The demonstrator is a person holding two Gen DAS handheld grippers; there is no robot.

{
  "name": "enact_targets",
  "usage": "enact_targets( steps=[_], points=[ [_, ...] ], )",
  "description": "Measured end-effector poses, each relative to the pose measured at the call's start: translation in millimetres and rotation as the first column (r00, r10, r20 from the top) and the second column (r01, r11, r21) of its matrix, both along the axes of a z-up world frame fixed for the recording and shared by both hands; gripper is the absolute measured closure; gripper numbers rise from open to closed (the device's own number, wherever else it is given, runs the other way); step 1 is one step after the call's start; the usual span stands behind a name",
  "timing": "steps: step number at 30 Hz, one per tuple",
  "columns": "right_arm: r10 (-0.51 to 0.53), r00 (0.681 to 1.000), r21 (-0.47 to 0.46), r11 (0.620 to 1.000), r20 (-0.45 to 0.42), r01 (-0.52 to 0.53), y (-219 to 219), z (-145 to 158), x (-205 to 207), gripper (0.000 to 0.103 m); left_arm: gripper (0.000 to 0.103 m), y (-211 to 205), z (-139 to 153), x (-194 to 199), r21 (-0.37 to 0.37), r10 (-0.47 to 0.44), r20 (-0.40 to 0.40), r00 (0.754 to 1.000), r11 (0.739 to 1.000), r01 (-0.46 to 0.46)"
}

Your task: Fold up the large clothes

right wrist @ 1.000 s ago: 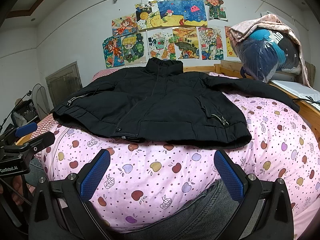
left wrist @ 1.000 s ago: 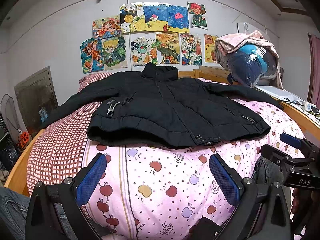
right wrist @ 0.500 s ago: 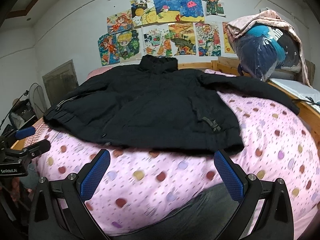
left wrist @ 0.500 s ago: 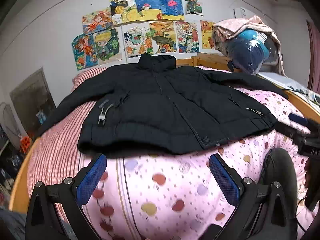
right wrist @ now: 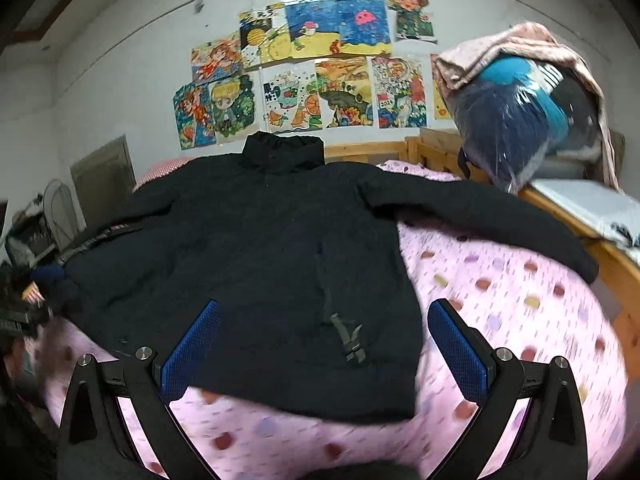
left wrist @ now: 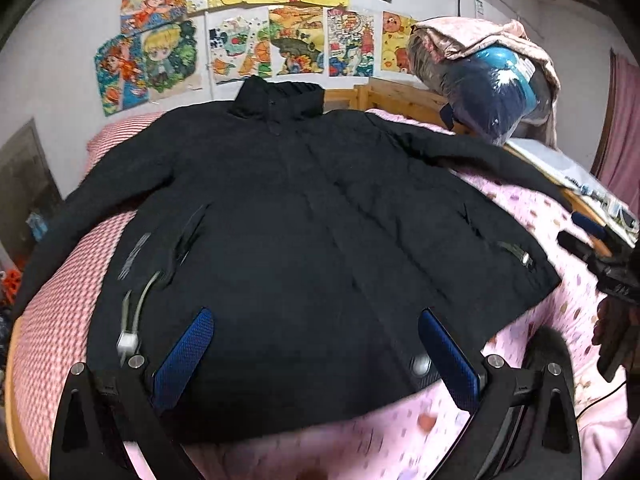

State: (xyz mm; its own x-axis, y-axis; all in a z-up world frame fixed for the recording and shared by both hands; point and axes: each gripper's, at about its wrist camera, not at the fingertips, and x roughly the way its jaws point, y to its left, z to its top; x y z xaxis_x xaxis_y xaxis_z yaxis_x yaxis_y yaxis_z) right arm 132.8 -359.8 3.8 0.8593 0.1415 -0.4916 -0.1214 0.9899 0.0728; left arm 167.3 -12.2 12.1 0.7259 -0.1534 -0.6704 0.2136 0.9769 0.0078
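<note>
A black jacket (left wrist: 304, 240) lies spread front-up on a bed, collar (right wrist: 282, 150) toward the wall, both sleeves stretched out to the sides, hem toward the camera. The left claw (left wrist: 316, 354) hangs wide open over the hem on the jacket's left half, gripping nothing; the right claw (right wrist: 324, 344) is equally wide over the hem near the strap buckle (right wrist: 352, 344), also empty. Neither pad appears to touch cloth yet, though blur makes contact hard to judge.

The fold looks barely begun. The jacket is thick and padded, so each claw will likely need a deep bite on the hem or a sleeve, closing on the full layer rather than the outer shell, which could slip. Lifting both sides evenly should keep the body from skewing. The dangling drawcord (left wrist: 134, 316) and buckle are best kept out of the grip.

The jacket rests mostly on a pink fruit-print quilt (right wrist: 500, 300), with a red-checked cover (left wrist: 56, 300) under its left sleeve. A wooden bed frame (right wrist: 600, 248) edges the right. Beyond, children's drawings (right wrist: 320, 80) cover a white wall, and a bagged bundle (right wrist: 520, 120) draped in pink cloth sits by the headboard.
</note>
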Motion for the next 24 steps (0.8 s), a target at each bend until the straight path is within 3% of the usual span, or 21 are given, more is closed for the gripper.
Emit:
enact_targets(
  steps=[3,9,13,18,24],
  points=[
    [-0.001,0.999,-0.046,0.999,-0.033,-0.001,-14,1,19,0.001,0.0,-10,4,23,0.006,-0.03,-0.011,0.999,1.0,0.03],
    [-0.187,0.971,0.008,0.982,-0.151,0.19,-71,-4,59,0.001,0.0,-42,8,74,0.044,-0.102,-0.006,0.995,0.994,0.102],
    [-0.264,0.938,0.117,0.948,-0.225,0.295,-110,-10,83,0.001,0.0,-62,10,116,0.044,-0.121,-0.015,0.993,0.992,0.121],
    [-0.283,0.929,0.26,0.903,-0.237,0.341,-136,-9,117,0.001,0.0,-85,4,177,0.022,-0.118,-0.035,0.992,0.993,0.119],
    [-0.323,0.921,0.453,0.802,-0.217,0.389,-155,-32,154,0.001,0.0,-117,-12,244,0.004,-0.103,-0.036,0.994,0.995,0.104]
  ],
)
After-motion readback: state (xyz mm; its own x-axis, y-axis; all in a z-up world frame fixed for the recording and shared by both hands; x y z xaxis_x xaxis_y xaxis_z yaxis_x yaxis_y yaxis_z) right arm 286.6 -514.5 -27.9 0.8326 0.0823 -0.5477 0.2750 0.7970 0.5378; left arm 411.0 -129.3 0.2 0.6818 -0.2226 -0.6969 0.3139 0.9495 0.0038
